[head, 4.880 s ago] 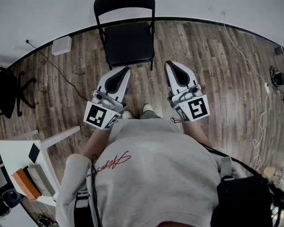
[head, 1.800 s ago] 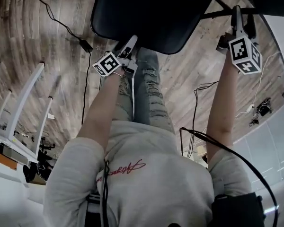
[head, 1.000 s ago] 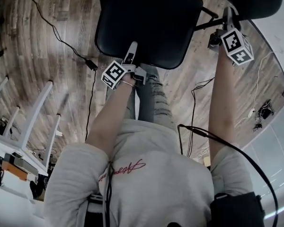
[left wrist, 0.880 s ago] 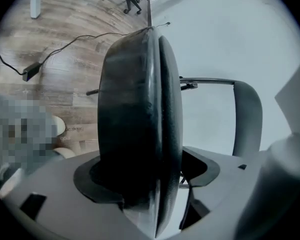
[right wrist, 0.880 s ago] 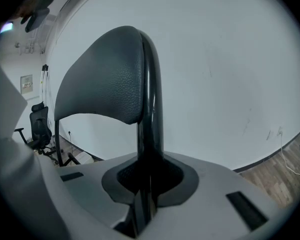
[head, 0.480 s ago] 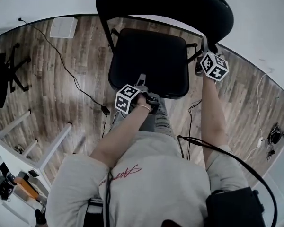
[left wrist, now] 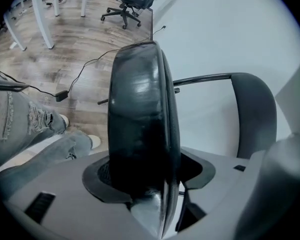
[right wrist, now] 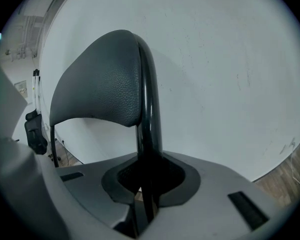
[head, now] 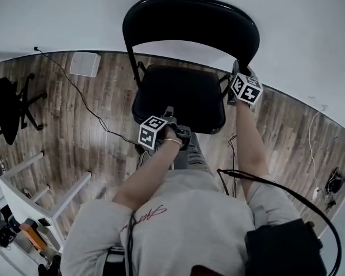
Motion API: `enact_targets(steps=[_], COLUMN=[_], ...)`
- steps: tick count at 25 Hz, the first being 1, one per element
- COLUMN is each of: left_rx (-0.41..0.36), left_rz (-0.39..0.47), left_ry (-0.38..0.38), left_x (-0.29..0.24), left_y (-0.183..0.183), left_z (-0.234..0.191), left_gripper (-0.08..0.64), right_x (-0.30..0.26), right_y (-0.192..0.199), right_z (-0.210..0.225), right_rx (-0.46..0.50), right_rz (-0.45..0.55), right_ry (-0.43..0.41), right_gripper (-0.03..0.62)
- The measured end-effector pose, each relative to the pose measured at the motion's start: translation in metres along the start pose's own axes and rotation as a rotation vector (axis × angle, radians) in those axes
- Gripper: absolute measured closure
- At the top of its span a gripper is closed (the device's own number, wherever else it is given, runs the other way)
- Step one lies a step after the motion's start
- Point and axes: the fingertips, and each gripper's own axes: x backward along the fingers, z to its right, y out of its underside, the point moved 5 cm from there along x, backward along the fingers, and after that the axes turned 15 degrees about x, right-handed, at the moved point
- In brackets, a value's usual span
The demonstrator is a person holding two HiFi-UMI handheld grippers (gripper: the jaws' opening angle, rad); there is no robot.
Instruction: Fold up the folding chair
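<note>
Black padding fills the gap of the left gripper (head: 170, 113). Its jaws have just been closing and now bite the near edge of the seat (left wrist: 140, 114), 1 on each face. I judge that this hold is there to swing the seat up toward the back (head: 190, 19). The right gripper (head: 237, 71) has its jaws nearly together, clamped on the thin tube (right wrist: 149, 129) at the back's right side, just below the pad. That grip looks meant to steady the frame so it neither tips nor slides while the seat pivots.

The chair (head: 178, 96) stands on the wood floor (head: 92, 114) close to the white wall (head: 305, 33), straight ahead of the person and between the 2 arms. It is upright, with its long axis running from the floor to the top of the back. The back is on the far side by the wall, and the seat's front faces near, toward the person's legs. From the head view the seat lies close to level, so I judge the fold barely begun. How far it has tipped I cannot tell.
</note>
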Motion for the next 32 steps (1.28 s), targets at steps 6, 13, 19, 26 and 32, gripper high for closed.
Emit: enact_targets(steps=[6, 13, 19, 26, 32], left_rx=[0.015, 0.008, 0.01, 0.015, -0.003], left_rz=[-0.022, -0.027, 0.056, 0.093, 0.078], left_ry=[-0.034, -0.126, -0.143, -0.042, -0.027], left_x=[-0.003, -0.01, -0.018, -0.035, -0.059], left_y=[0.004, 0.019, 0.025, 0.032, 0.036], left_z=[0.01, 0.068, 0.122, 0.179, 0.234], left_gripper=[0.255, 0.27, 0.295, 0.367, 0.411], right_x=[-0.002, -0.009, -0.016, -0.017, -0.013], right_y=[-0.001, -0.02, -0.041, -0.077, -0.092], right_z=[0.003, 0.005, 0.008, 0.009, 0.002], right_rx=[0.005, 0.083, 0.063, 0.147, 0.261], right_rz=[0.012, -0.063, -0.098, -0.047, 0.004], right_ry=[0.009, 0.124, 0.087, 0.042, -0.06], right_gripper=[0.547, 0.548, 0.548, 0.558, 0.557])
